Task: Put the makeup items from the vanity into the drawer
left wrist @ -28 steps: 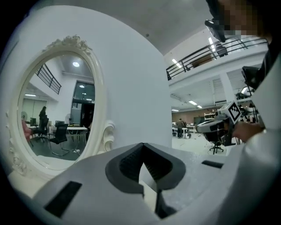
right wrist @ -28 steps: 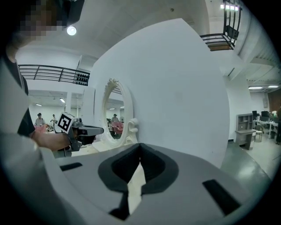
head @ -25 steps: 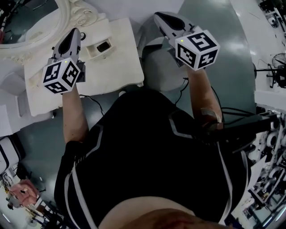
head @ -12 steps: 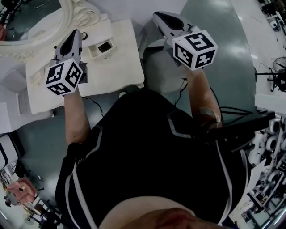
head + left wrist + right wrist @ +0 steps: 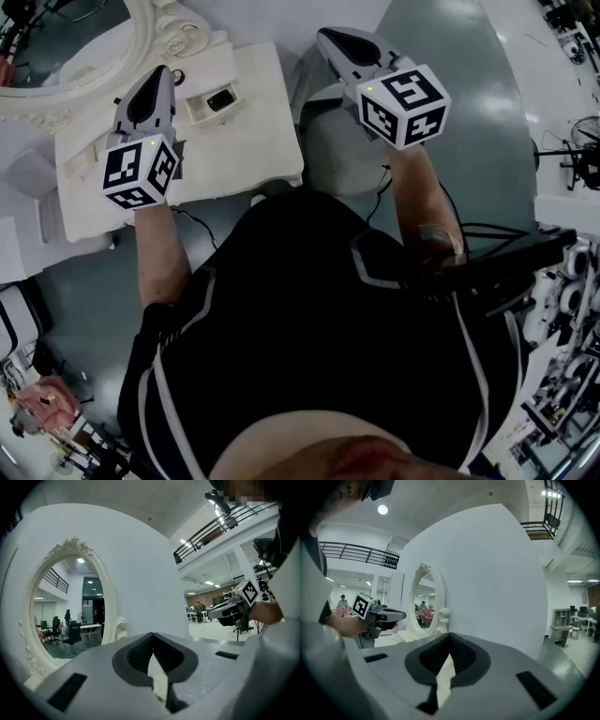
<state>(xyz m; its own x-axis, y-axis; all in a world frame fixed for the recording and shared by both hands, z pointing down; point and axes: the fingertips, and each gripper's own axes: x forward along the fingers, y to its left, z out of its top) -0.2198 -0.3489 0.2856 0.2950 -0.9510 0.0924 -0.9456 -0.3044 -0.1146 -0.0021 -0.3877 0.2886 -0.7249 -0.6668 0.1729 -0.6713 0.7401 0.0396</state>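
The white vanity (image 5: 246, 141) stands at the upper left of the head view, under an ornate white mirror (image 5: 141, 42). On its top sits a small white box (image 5: 214, 98) with a dark opening; I cannot make out any makeup items. My left gripper (image 5: 157, 73) hovers over the vanity's left part, shut and empty. My right gripper (image 5: 328, 36) hangs right of the vanity, above a grey stool (image 5: 342, 155), also shut and empty. In the left gripper view the left gripper (image 5: 152, 635) faces the mirror (image 5: 70, 611) with its jaws meeting. In the right gripper view the right gripper (image 5: 449, 635) has its jaws closed too.
A white wall panel (image 5: 497, 583) rises behind the vanity. Black cables (image 5: 380, 187) trail on the grey floor by the stool. A black stand (image 5: 516, 258) and racks of equipment (image 5: 562, 309) fill the right side. White boxes (image 5: 23, 173) sit left of the vanity.
The left gripper has drifted slightly right and toward me over the vanity. The right gripper has eased a little to the left. Both stay shut.
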